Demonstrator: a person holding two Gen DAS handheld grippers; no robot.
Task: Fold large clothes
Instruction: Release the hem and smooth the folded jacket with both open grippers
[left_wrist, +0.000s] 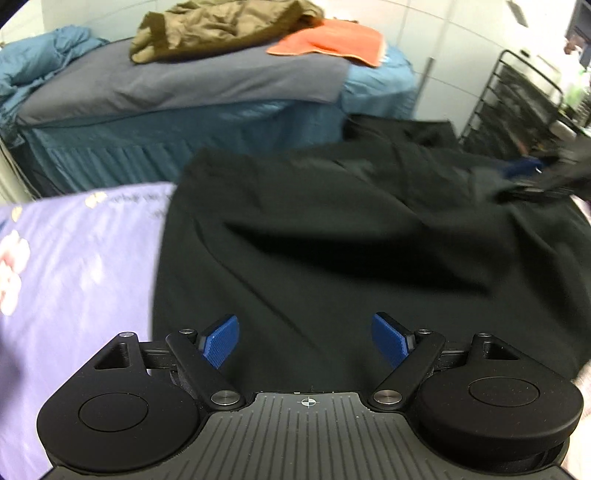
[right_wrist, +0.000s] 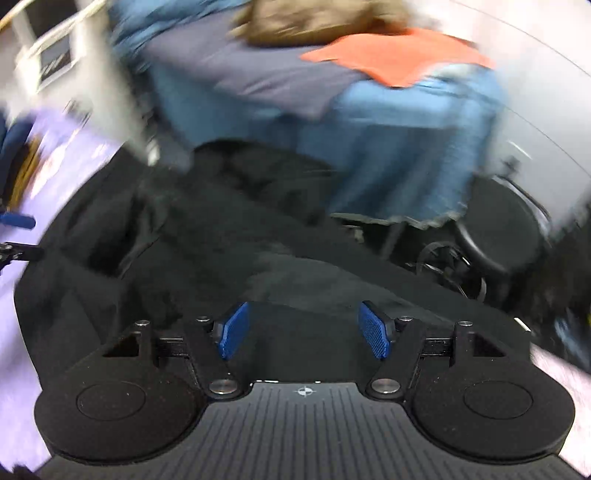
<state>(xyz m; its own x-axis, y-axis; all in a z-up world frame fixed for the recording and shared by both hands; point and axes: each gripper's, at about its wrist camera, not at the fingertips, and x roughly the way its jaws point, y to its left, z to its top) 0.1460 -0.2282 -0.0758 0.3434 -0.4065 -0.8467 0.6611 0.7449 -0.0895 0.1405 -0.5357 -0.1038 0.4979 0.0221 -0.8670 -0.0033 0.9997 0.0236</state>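
Note:
A large black garment (left_wrist: 332, 229) lies spread over a lilac flowered sheet (left_wrist: 74, 258). My left gripper (left_wrist: 306, 339) is open and empty, its blue pads hovering above the garment's near part. The right wrist view is blurred by motion. There the same black garment (right_wrist: 221, 236) fills the middle, and my right gripper (right_wrist: 304, 330) is open and empty just above it. The right gripper shows in the left wrist view (left_wrist: 532, 184) as a dark blur at the garment's far right edge. A blue fingertip (right_wrist: 18, 220) of the left gripper shows at the left edge of the right wrist view.
A bed with blue covers and a grey blanket (left_wrist: 184, 85) stands behind, carrying a crumpled brown garment (left_wrist: 221, 29) and an orange cloth (left_wrist: 332, 44). A black wire rack (left_wrist: 517, 107) stands at the right. A black round stool (right_wrist: 498, 229) stands beside the bed.

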